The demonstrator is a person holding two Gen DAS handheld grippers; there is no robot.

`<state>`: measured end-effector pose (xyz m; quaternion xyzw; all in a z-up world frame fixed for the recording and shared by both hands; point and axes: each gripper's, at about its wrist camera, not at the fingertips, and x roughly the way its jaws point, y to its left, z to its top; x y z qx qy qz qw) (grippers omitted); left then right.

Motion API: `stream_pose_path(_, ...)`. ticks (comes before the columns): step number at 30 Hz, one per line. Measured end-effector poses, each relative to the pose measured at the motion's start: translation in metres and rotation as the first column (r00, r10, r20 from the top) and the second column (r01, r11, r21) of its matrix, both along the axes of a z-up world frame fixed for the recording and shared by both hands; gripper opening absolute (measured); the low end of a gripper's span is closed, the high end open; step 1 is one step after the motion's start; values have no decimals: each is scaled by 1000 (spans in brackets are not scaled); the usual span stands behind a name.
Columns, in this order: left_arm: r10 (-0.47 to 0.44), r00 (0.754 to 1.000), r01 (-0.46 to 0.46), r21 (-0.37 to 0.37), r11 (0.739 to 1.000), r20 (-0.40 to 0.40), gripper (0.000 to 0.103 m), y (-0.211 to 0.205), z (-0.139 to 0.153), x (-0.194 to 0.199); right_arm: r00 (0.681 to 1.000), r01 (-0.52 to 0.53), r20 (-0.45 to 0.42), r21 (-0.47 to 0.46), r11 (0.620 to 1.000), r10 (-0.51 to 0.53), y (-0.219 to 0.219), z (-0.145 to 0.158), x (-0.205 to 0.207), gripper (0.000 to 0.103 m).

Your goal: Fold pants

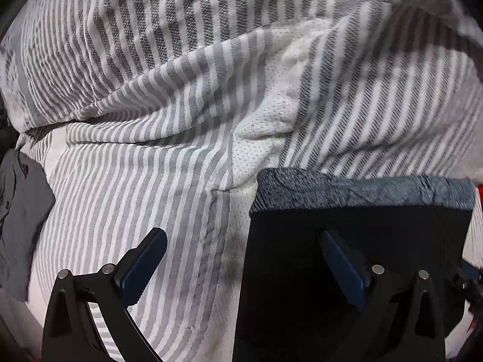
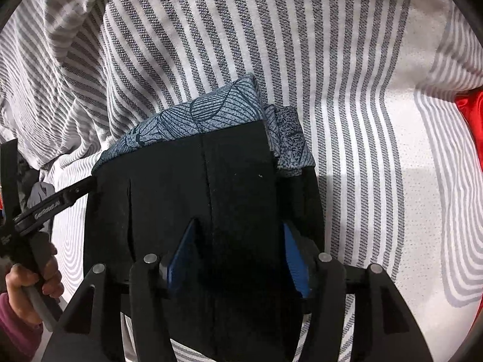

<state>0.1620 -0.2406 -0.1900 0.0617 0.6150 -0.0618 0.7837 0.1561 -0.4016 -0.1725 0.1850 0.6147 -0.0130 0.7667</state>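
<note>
The folded black pants (image 2: 211, 181) lie on top of a folded blue-grey leaf-print garment (image 2: 217, 111) on striped bedding. In the right wrist view my right gripper (image 2: 238, 256) straddles the near part of the pants with its blue pads (image 2: 181, 259) on either side of the cloth; the jaws stand apart. In the left wrist view the pants (image 1: 347, 241) fill the lower right on the blue-grey garment (image 1: 362, 187). My left gripper (image 1: 241, 265) is open wide, its right finger (image 1: 341, 265) over the pants, its left finger (image 1: 145, 265) over the bedding.
Grey-and-white striped bedding (image 1: 151, 150) with folds and ridges fills both views. A grey garment (image 1: 21, 211) lies at the left edge. Red fabric (image 2: 471, 120) shows at the right edge. The left hand and gripper handle (image 2: 33, 241) show at left.
</note>
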Motion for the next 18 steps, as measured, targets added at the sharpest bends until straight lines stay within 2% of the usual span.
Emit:
stream_pose_path(4, -22, 1000, 22, -16, 1000, -12, 102, 4, 5, -12, 1000, 3, 10, 1, 1000, -3, -1, 2, -6, 62)
stream_pose_path(11, -75, 995, 68, -106, 992, -62, 102, 9, 8, -34, 1000, -1, -16, 35, 999, 2, 1, 8, -15, 65)
stream_pose_path(15, -129, 989, 118, -141, 983, -77, 102, 7, 8, -46, 1000, -9, -16, 80, 997, 10, -5, 16, -31, 65)
stream_pose_path(18, -154, 984, 135, -174, 975, -95, 102, 9, 6, -49, 999, 25, -24, 149, 988, -22, -20, 15, -42, 66)
